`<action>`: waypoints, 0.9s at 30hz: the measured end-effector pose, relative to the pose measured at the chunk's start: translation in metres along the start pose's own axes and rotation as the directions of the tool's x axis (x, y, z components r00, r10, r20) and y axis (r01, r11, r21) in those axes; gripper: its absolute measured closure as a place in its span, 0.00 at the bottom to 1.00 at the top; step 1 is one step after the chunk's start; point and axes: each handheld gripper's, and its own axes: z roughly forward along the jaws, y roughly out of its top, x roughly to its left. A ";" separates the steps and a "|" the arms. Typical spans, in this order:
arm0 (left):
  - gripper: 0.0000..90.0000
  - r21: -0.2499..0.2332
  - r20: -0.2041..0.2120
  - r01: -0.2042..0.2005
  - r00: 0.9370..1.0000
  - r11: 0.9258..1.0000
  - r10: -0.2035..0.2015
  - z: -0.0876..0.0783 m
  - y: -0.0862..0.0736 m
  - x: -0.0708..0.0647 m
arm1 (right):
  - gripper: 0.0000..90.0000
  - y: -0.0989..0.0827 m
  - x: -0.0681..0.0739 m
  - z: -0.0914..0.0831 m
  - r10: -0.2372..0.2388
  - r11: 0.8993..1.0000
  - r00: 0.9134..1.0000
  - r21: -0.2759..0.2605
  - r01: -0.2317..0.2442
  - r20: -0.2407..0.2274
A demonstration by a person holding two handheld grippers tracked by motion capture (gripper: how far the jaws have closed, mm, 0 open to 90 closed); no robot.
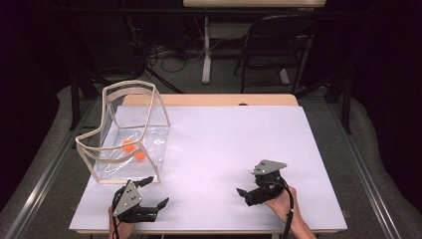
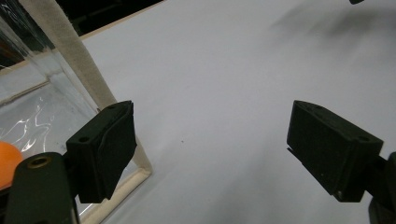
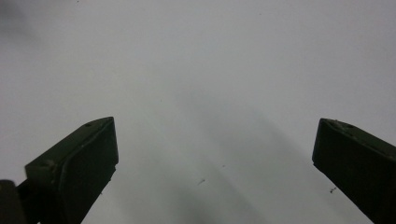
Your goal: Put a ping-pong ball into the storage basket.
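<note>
A white tabletop (image 1: 224, 149) stands in a dark room, with a folding chair (image 1: 276, 45) and loose cables on the floor beyond its far edge.

Near the left edge of the tabletop sits a clear bag (image 1: 130, 142) with a pale fabric trim, standing open at the top. Two orange balls (image 1: 134, 150) lie on its floor, close together. In the left gripper view, one trimmed corner of the bag (image 2: 70, 60) rises just beside the gripper's left jaw, and one orange ball (image 2: 8, 161) shows through the clear wall.

The left gripper (image 1: 152, 191) rests at the near edge of the tabletop, just in front of the bag's near corner. Its jaws stand wide apart and hold nothing.

The right gripper (image 1: 247, 194) rests toward the near right part of the tabletop, well apart from the bag. Its jaws are also spread, with bare tabletop (image 3: 201, 93) between them.

Judged step: approach, with no grasp yet made. The next move likely calls for the left gripper to advance to the bag and close on the trim at its near corner. The clear wall is thin and flexible, so a grip on the stiffer trim is advisable.
</note>
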 end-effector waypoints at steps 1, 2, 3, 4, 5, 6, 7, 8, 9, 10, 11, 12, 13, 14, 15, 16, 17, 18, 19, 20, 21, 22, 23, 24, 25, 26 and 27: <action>0.17 -0.001 0.001 0.000 1.000 1.000 0.000 0.000 0.000 0.000 | 0.00 -0.003 0.000 -0.001 0.000 1.000 1.000 0.001 0.000 0.002; 0.17 -0.002 0.002 0.000 1.000 1.000 0.000 0.000 0.000 0.000 | 0.00 -0.005 0.000 -0.002 0.002 1.000 1.000 0.000 -0.002 0.003; 0.18 0.001 0.000 0.003 1.000 1.000 -0.003 0.000 0.000 0.000 | 0.00 -0.008 0.000 -0.002 0.005 1.000 1.000 -0.002 -0.005 0.007; 0.17 0.001 0.000 0.003 1.000 1.000 -0.003 0.000 0.000 0.000 | 0.00 -0.010 0.000 -0.003 0.010 1.000 1.000 0.000 -0.010 0.009; 0.17 0.001 0.001 0.003 1.000 1.000 -0.003 0.000 0.000 0.000 | 0.00 -0.013 0.000 -0.004 0.017 1.000 1.000 0.005 -0.017 0.009; 0.17 0.000 0.002 0.002 1.000 1.000 -0.002 0.000 0.000 0.000 | 0.00 -0.015 -0.001 -0.004 0.015 1.000 1.000 0.008 -0.015 0.011; 0.17 0.000 0.002 0.002 1.000 1.000 -0.002 0.000 0.000 0.000 | 0.00 -0.017 0.000 -0.005 0.019 1.000 1.000 0.013 -0.019 0.015; 0.18 0.000 0.002 0.002 1.000 1.000 -0.002 0.000 -0.001 0.000 | 0.00 -0.019 -0.001 -0.005 0.021 1.000 1.000 0.013 -0.021 0.014; 0.17 0.001 0.002 0.002 1.000 1.000 -0.002 0.000 -0.001 0.000 | 0.00 -0.021 -0.001 -0.006 0.023 1.000 1.000 0.012 -0.023 0.016; 0.17 0.002 0.001 0.000 1.000 1.000 0.000 0.000 -0.001 0.000 | 0.00 -0.023 0.000 -0.007 0.024 1.000 0.999 0.013 -0.025 0.022; 0.18 0.002 0.001 0.001 1.000 1.000 -0.001 0.000 -0.001 0.000 | 0.00 -0.024 -0.001 -0.008 0.030 1.000 0.999 0.010 -0.030 0.025; 0.17 0.002 0.001 0.000 1.000 1.000 0.000 0.000 -0.001 0.000 | 0.00 -0.026 -0.001 -0.009 0.035 0.999 0.999 0.008 -0.035 0.025; 0.18 0.002 0.001 0.000 1.000 1.000 0.000 0.000 -0.001 0.000 | 0.00 -0.028 0.000 -0.010 0.038 0.999 0.999 0.006 -0.038 0.027; 0.17 0.002 0.004 0.000 1.000 1.000 0.000 0.000 -0.001 0.000 | 0.00 -0.030 0.000 -0.011 0.034 0.999 0.999 0.010 -0.034 0.031; 0.17 0.000 0.003 0.002 1.000 1.000 -0.002 0.000 -0.001 0.000 | 0.00 -0.033 0.000 -0.012 0.035 0.999 0.999 0.008 -0.036 0.034; 0.17 0.001 0.004 0.000 1.000 1.000 0.000 0.000 -0.001 0.000 | 0.00 -0.034 0.001 -0.012 0.038 0.999 0.999 0.008 -0.038 0.034; 0.18 0.002 0.004 0.000 1.000 1.000 0.000 0.000 -0.002 0.000 | 0.00 -0.036 0.001 -0.013 0.038 0.999 0.999 0.009 -0.038 0.036; 0.17 0.001 0.004 0.004 1.000 1.000 -0.004 0.000 -0.002 0.000 | 0.00 -0.037 0.002 -0.014 0.032 0.999 0.999 0.004 -0.033 0.039; 0.18 0.000 0.004 0.005 1.000 1.000 -0.005 0.000 -0.002 0.000 | 0.00 -0.039 0.003 -0.015 0.032 0.999 0.999 0.000 -0.032 0.041; 0.17 0.000 0.004 0.004 1.000 1.000 -0.004 0.000 -0.002 0.000 | 0.00 -0.040 0.003 -0.016 0.034 0.999 0.999 0.001 -0.034 0.042; 0.17 0.002 0.003 0.004 1.000 1.000 -0.004 0.000 -0.001 0.000 | 0.00 -0.041 0.004 -0.016 0.035 0.999 0.998 -0.002 -0.035 0.045; 0.18 0.002 0.003 0.002 1.000 1.000 -0.002 0.000 -0.001 0.000 | 0.00 -0.042 0.004 -0.017 0.033 0.999 0.998 -0.001 -0.033 0.045; 0.17 0.001 0.003 0.003 1.000 1.000 -0.003 0.000 -0.001 0.000 | 0.00 -0.043 0.005 -0.017 0.031 1.000 0.998 0.001 -0.031 0.049; 0.17 0.002 0.003 0.001 1.000 1.000 -0.001 0.000 -0.001 0.000 | 0.00 -0.044 0.005 -0.018 0.033 0.999 0.998 0.002 -0.033 0.051; 0.17 0.003 0.004 0.002 1.000 1.000 -0.002 0.000 -0.001 0.000 | 0.00 -0.045 0.004 -0.019 0.037 0.999 0.998 -0.001 -0.036 0.051; 0.17 0.004 0.004 0.001 1.000 1.000 -0.001 0.001 -0.001 0.000 | 0.00 -0.045 0.004 -0.020 0.037 0.999 0.998 0.000 -0.037 0.052; 0.18 0.004 0.007 0.002 1.000 1.000 -0.002 0.001 -0.001 0.000 | 0.00 -0.046 0.005 -0.020 0.038 0.999 0.998 -0.003 -0.038 0.057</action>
